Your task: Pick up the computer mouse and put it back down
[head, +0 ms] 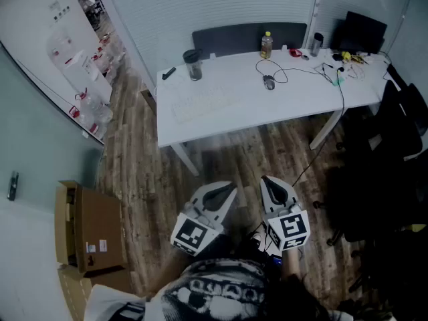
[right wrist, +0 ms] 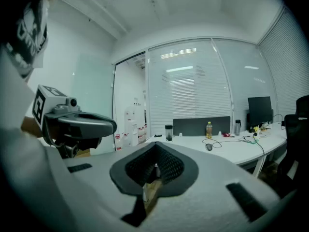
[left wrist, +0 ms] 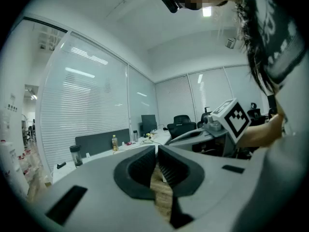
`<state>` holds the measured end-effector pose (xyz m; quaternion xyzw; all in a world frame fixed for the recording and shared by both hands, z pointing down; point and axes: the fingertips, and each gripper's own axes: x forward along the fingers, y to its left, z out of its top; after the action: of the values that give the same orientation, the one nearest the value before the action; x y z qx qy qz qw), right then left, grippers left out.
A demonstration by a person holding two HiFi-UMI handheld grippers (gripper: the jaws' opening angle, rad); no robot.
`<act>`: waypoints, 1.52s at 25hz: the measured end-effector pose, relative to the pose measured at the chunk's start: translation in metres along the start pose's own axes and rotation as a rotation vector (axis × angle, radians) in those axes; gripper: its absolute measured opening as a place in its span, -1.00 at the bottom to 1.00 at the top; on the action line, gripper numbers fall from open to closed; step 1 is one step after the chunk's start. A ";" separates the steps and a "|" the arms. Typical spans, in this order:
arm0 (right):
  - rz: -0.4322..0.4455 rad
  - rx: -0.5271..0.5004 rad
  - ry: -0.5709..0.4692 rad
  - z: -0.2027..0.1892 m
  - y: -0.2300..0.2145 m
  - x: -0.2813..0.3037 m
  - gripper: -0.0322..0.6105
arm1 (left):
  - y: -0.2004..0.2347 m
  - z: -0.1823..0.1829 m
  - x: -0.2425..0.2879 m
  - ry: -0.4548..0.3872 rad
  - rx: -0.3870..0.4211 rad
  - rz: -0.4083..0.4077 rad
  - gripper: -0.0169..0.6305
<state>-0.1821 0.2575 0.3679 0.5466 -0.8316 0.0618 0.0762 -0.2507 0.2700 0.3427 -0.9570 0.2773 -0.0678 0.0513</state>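
The dark computer mouse (head: 269, 82) lies on the white table (head: 221, 109), its cable looping behind it; it also shows small in the right gripper view (right wrist: 208, 147). Both grippers hang close to my body over the wood floor, well short of the table. My left gripper (head: 226, 190) has its jaws together with nothing between them, and its pads meet in its own view (left wrist: 157, 151). My right gripper (head: 269, 182) is likewise shut and empty (right wrist: 155, 151). Each gripper shows beside the other in the gripper views.
On the table stand a dark tumbler (head: 193, 64), a yellow-capped bottle (head: 266, 45), a flask (head: 316, 43), a monitor (head: 361, 32) and tangled cables (head: 338, 69). Black office chairs (head: 394, 146) crowd the right. A cardboard box (head: 93, 229) sits at the left.
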 end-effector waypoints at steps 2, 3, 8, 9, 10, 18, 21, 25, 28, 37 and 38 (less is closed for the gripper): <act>0.006 -0.006 0.003 0.001 0.015 0.014 -0.92 | 0.014 0.002 -0.010 0.001 -0.008 0.003 -0.90; 0.006 -0.006 0.002 0.002 0.021 0.020 -0.92 | 0.021 0.003 -0.014 0.000 -0.010 0.004 -0.90; -0.010 0.004 0.014 0.005 0.044 0.045 -0.92 | 0.047 -0.009 -0.031 0.001 -0.017 -0.005 -0.90; -0.016 0.002 0.019 0.005 0.047 0.049 -0.92 | 0.051 -0.013 -0.033 0.002 -0.017 -0.009 -0.90; -0.023 0.001 0.023 0.005 0.050 0.052 -0.92 | 0.055 -0.016 -0.036 0.004 -0.018 -0.014 -0.90; -0.049 0.019 0.014 -0.006 0.072 0.069 -0.92 | 0.081 -0.039 -0.052 0.024 -0.043 -0.054 -0.90; -0.067 0.010 0.033 -0.011 0.067 0.072 -0.92 | 0.085 -0.047 -0.045 0.028 -0.057 -0.074 -0.90; -0.098 0.023 0.031 -0.010 0.051 0.075 -0.92 | 0.088 -0.044 -0.029 0.009 -0.064 -0.096 -0.90; -0.100 0.027 0.039 -0.012 0.040 0.076 -0.92 | 0.088 -0.039 -0.016 -0.001 -0.067 -0.109 -0.90; -0.039 0.052 0.050 -0.026 -0.021 0.099 -0.92 | 0.093 -0.050 0.050 0.051 -0.072 -0.067 -0.90; -0.033 0.053 0.047 -0.025 -0.033 0.102 -0.92 | 0.094 -0.049 0.062 0.054 -0.070 -0.058 -0.90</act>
<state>-0.1899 0.1576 0.4132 0.5603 -0.8187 0.0952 0.0821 -0.2556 0.1544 0.3842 -0.9637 0.2528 -0.0854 0.0084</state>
